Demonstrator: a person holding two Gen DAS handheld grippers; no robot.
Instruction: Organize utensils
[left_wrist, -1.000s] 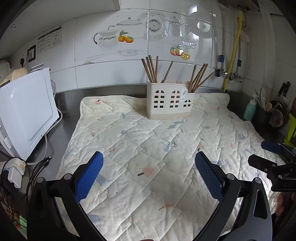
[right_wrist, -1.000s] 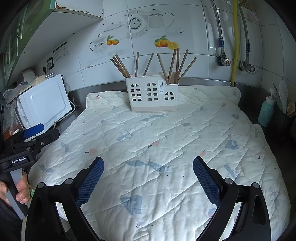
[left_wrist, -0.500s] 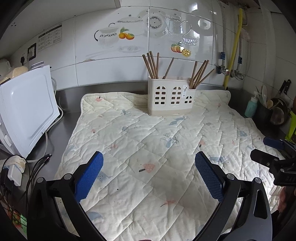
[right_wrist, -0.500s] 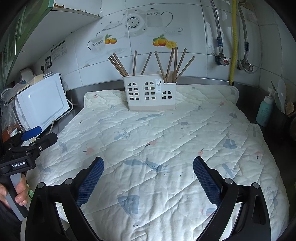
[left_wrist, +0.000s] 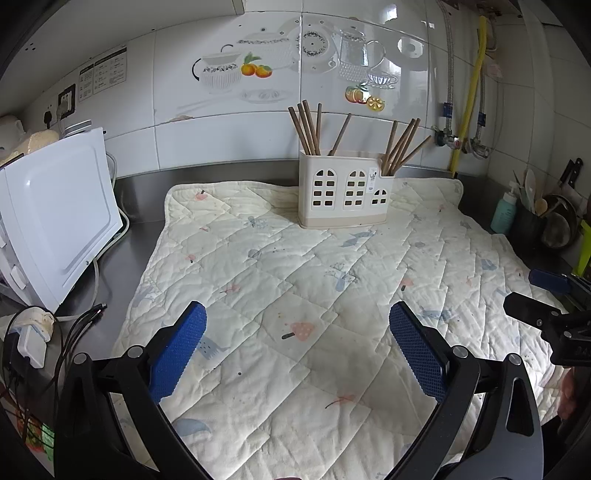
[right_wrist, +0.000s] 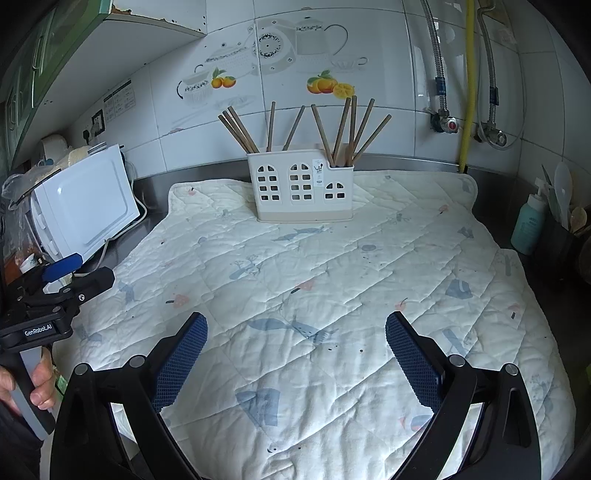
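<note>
My left tongs (left_wrist: 297, 339) are spread wide w/ nothing between the blue pads (left_wrist: 177, 347); same for my right tongs (right_wrist: 295, 343), spread and holding nothing. Both hover over the near part of the quilted mat (left_wrist: 280, 280), well short of the work.

The chopsticks (left_wrist: 310, 127) all stand in the white holder (left_wrist: 345, 190), which sits on the far edge of the mat, approx. centre. One bunch leans left in the left compartment, one stick stands alone in the middle, another bunch fans right in the lower right compartment. My guess: they lean like that because the compartments are roomy and the sticks just rest on the rims. No loose utensils on the mat that I can see, so the sorting looks done or not yet begun; can't tell which.

Room to move: mat between tongs and holder is bare, straight run in. Mat covers most of the steel desk (left_wrist: 144, 206). Left edge is tight, w/ the white appliance (left_wrist: 55, 218) and cables (left_wrist: 74, 328) beside it. On the right, a soap bottle (right_wrist: 528, 225) and a dark utensil pot (left_wrist: 532, 225) sit just off the mat. Tiled wall (right_wrist: 388, 55) and yellow pipe (right_wrist: 467, 85) close behind the holder, so not much clearance past the stick tips.
</note>
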